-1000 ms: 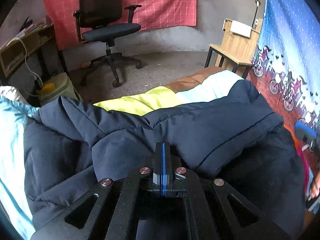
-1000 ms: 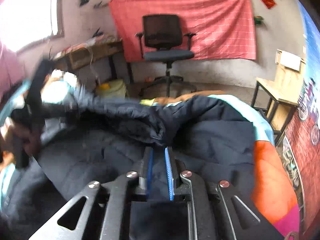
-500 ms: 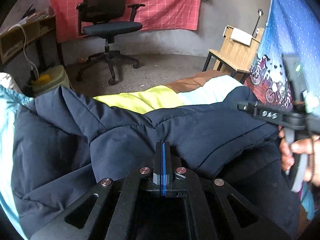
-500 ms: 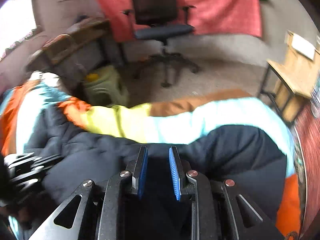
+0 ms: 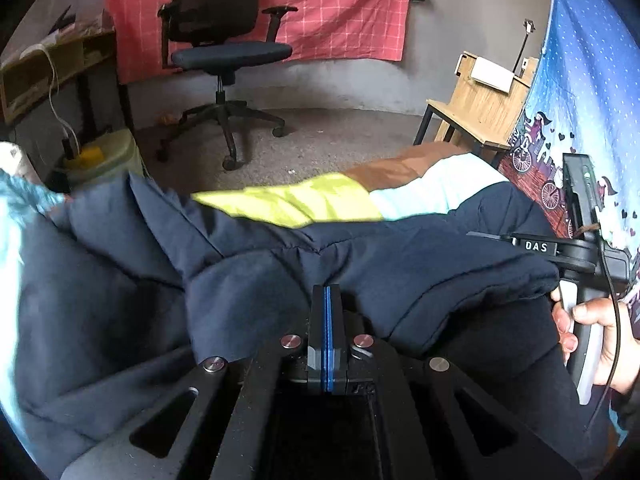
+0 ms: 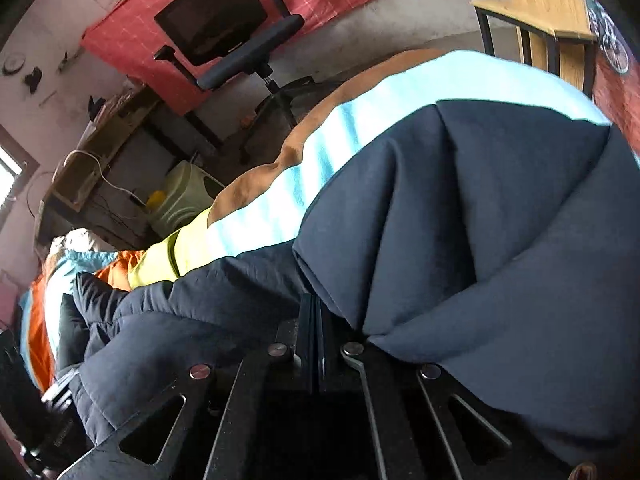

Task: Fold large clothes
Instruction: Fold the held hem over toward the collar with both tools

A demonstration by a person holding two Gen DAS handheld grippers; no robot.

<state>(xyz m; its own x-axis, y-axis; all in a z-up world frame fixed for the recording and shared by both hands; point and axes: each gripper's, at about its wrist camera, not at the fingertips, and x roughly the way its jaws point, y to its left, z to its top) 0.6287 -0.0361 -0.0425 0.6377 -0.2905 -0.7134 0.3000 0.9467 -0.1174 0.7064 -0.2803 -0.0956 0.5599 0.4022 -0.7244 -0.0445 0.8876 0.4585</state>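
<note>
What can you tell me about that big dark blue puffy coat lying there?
The dark navy quilted padded jacket looks soft and thick, with a matte fabric shell stitched into puffy panels. It lies rumpled, partly folded over itself, on a bed cover with yellow, brown, pale blue and orange stripes. The left claw is shut, its fingers against a raised fold. The right claw is shut on another fold, from which creases fan outward. I cannot make out a zip, a hood or sleeves.

A navy quilted jacket (image 5: 248,280) is showing ahead of the jaws; beyond it a bedspread (image 5: 304,200) is showing yellow, brown and pale blue blocks.
</note>
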